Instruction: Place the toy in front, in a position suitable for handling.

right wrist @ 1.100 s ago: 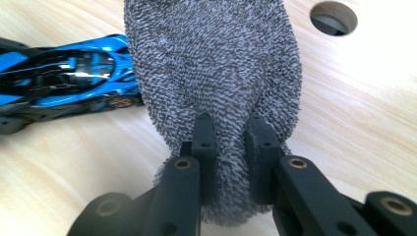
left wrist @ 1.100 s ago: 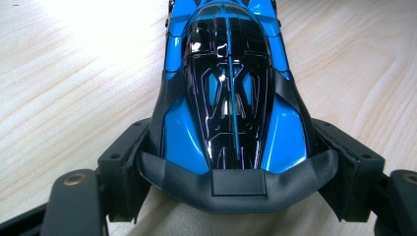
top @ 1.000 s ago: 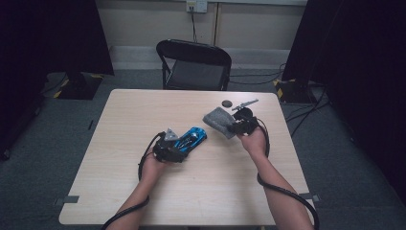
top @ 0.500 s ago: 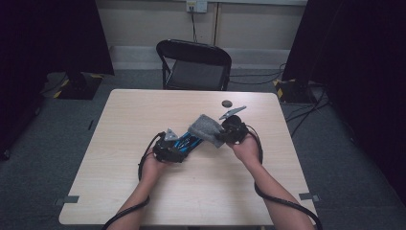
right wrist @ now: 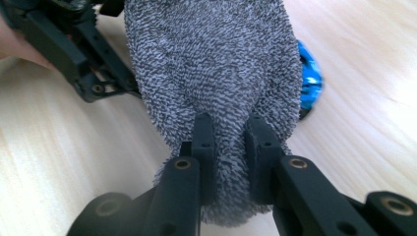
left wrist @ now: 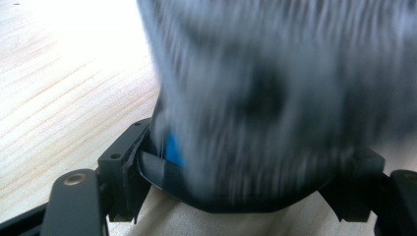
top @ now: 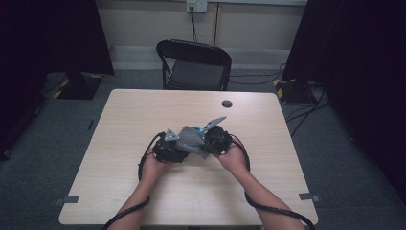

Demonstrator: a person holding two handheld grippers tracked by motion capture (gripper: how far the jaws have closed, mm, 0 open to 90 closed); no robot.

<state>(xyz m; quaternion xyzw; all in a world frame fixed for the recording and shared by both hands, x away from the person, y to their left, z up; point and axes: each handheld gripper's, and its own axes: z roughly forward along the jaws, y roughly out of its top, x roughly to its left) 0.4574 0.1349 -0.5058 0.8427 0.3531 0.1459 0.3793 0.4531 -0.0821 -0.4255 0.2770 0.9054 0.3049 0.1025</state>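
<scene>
My left claw (top: 178,149) sits toward the middle of the pale wooden counter (top: 119,143), its jaws closed on a shiny blue toy car (left wrist: 173,151). From above the car is hidden under the cloth. In the left gripper view just a sliver of blue shows beside the left jaw, above a dark rounded underside wedged between both jaws. The rest in that view is a grey smear, too blurred for me to make out texture or edges.

Just right of that claw, draped over the car, is the grey looped-pile terry cloth (top: 190,139). In the right gripper view its nap is sharp, and it hangs broad ahead of my jaws, cut off by the top of the picture. A curved blue edge of the car peeks out past its right side, the rest covered.

My right claw (top: 205,142) pinches the near end of the cloth: the two black jaws stand narrow with a fold of pile squeezed between them. Part of my left claw's black frame shows to the upper left beyond the cloth.

Well beyond both claws, near the counter's far edge, lies a small dark round disc (top: 227,103); I cannot tell what it is. Past the counter stands a black folding chair (top: 194,64).
</scene>
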